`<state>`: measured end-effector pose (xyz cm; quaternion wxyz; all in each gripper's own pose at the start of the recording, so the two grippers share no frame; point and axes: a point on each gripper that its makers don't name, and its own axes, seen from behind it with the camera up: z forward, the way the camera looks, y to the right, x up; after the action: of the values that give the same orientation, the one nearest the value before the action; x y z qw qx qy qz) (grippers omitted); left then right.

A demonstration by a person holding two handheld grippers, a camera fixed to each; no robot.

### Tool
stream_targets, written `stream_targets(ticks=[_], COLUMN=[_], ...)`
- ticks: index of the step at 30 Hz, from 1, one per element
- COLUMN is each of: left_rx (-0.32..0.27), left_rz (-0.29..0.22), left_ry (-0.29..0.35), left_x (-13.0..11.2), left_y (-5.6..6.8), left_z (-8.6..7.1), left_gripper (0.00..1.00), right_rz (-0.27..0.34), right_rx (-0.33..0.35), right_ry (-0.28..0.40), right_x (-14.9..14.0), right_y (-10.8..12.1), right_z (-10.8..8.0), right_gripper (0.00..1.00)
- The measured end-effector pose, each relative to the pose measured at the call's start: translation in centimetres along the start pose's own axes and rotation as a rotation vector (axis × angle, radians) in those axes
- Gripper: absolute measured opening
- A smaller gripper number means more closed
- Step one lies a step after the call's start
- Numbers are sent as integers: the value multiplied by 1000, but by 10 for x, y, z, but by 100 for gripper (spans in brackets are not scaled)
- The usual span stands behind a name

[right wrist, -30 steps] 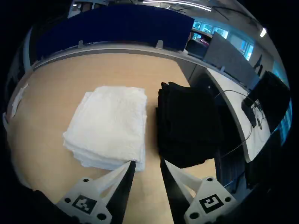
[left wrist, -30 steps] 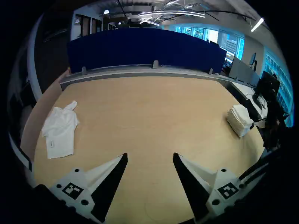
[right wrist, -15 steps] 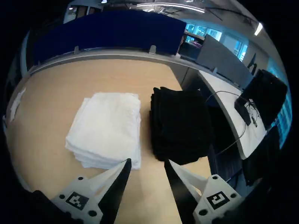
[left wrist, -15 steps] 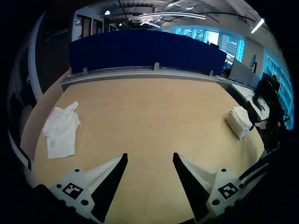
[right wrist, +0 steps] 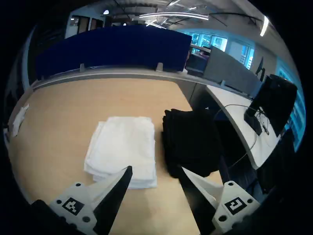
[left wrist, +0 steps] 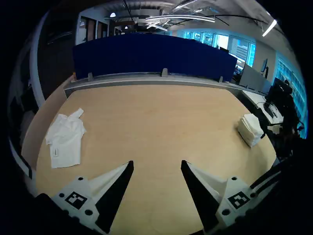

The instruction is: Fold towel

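A stack of folded white towels [right wrist: 123,150] lies on the wooden table [right wrist: 78,109], just ahead of my right gripper [right wrist: 154,174], whose fingers stand open and empty above its near edge. Beside the white stack on its right sits a stack of folded black towels [right wrist: 191,147]. In the left gripper view the same white stack [left wrist: 250,127] sits far off at the table's right edge. A loose white cloth [left wrist: 64,137] lies crumpled flat at the left side of the table. My left gripper [left wrist: 156,166] hangs open over bare wood near the front edge.
A blue partition [left wrist: 152,53] runs along the table's far edge. To the right are another desk [right wrist: 238,121] with cables and a dark monitor [right wrist: 276,102]. Bare wood [left wrist: 156,117] spans the table's middle.
My right gripper has drawn back and up from the white stack and its fingers have spread wider. The left gripper has barely shifted.
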<state>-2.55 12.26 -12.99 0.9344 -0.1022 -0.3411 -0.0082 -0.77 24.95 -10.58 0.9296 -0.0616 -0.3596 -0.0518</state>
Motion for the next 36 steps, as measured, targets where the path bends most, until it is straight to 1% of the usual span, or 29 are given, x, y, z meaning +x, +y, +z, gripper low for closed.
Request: stream_targets(ticks=[3,6,13,20,22,24,26,31,36], left_rx=[0,1,-3,-9,-11,-11,-9,9,31], left_rz=[0,-1,0,10,9,7,3,12,22], left_ry=[8,17,41,70,80,92,109,171,258], left_x=[2,5,15,26,29,32,37,53,77], left_y=[-3,-6,-12,-15,-16,-17,-19,-26,-36], left_z=[0,0,0,3,3,4,4,3,-2], left_gripper=[90,90,90,90,90,90,90,90,90], right_rz=[2,6,32,44,45,47,49,66,80], right_rx=[12,32,63,98,109,119,126,137,150], right_ry=[37,97,245,376,415,450,480,513,539], right_x=[9,25,65,103,115,126,134,146,157], right_y=[-8,-20,-45,-71,-80,-88,-95,-106,-120], right_z=[-4,-12,-38,-67,-76,-84,-89,-94,-100], right_gripper=[88,88,88,88,91,97,100,100,100])
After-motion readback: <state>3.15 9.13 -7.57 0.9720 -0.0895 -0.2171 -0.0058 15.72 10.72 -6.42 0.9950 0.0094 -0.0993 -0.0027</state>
